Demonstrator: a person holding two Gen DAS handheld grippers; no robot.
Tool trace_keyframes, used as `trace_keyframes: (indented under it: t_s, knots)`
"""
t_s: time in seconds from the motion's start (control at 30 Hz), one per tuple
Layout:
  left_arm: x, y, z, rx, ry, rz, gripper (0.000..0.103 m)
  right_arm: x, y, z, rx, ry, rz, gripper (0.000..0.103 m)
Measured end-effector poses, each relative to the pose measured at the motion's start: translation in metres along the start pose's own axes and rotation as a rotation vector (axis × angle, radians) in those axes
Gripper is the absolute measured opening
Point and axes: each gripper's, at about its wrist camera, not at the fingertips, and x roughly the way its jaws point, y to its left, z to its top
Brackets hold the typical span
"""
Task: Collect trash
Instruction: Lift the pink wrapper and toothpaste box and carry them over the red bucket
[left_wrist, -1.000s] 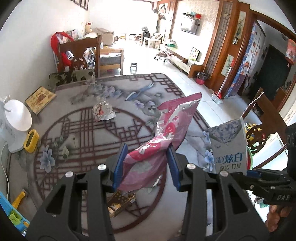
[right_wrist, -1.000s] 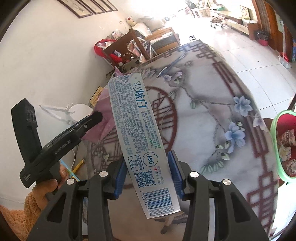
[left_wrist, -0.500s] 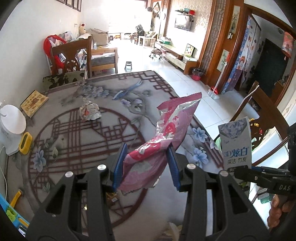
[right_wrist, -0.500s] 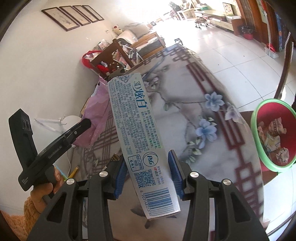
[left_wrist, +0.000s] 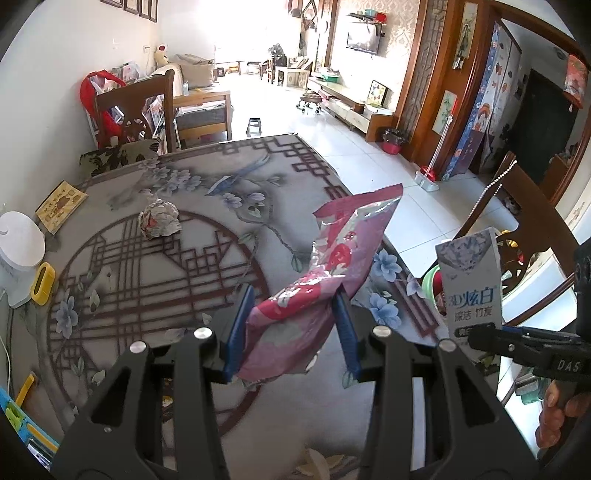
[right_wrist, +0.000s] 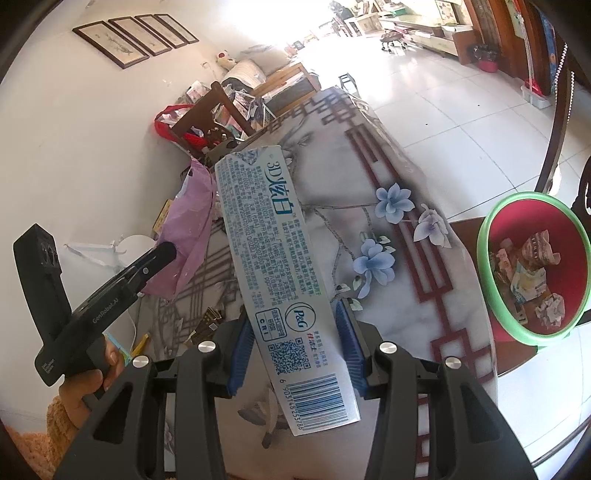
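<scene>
A round table (left_wrist: 155, 295) with a grey flowered cloth stands in a bright living room with a white tile floor. The left gripper (left_wrist: 291, 325) is closed on a crumpled pink snack wrapper (left_wrist: 325, 273) and holds it above the table. The right gripper (right_wrist: 297, 347) is clamped on a flattened toothpaste box (right_wrist: 273, 258), which points away from the camera. A crumpled paper ball (left_wrist: 159, 223) lies on the cloth, well apart from both grippers. Beside the table edge, on the right, a red bin with a green rim (right_wrist: 495, 295) holds several scraps of trash.
</scene>
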Motion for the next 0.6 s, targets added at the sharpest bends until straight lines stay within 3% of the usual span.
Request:
trace_keyframes:
  t_s: [0.6]
  knots:
    - [0.011, -0.05, 0.012, 0.047, 0.003, 0.002, 0.042, -0.025, -0.038, 0.011, 0.036, -0.028, 0.013, 0.043]
